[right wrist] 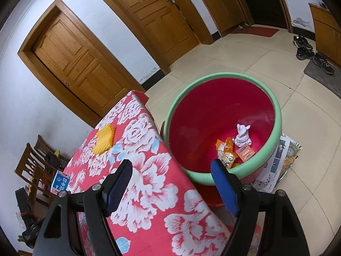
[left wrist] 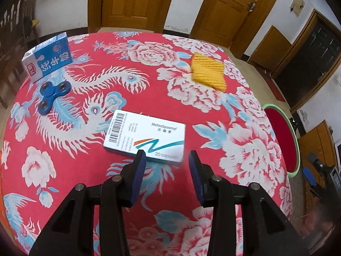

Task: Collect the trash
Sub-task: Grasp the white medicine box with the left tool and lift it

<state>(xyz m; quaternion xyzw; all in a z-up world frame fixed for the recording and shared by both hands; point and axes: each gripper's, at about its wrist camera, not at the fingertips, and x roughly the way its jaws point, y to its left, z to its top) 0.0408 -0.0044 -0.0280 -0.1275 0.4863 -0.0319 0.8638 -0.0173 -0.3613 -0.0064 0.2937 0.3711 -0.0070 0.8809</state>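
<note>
A white medicine box (left wrist: 145,136) with a barcode lies flat on the desk (left wrist: 213,111), just ahead of the left tool's (left wrist: 167,160) tips.

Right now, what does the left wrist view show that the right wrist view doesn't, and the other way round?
Only the left wrist view: the medicine box lying just ahead of the open left gripper, not between its pads, and the blue spinner.

Only the right wrist view: the inside of the bin with a white figurine and wrappers at the bottom, shoes on the floor, and the open, empty right gripper.

Both: the floral cloth, the yellow pad, the milk carton, and the bin's green rim.
</note>
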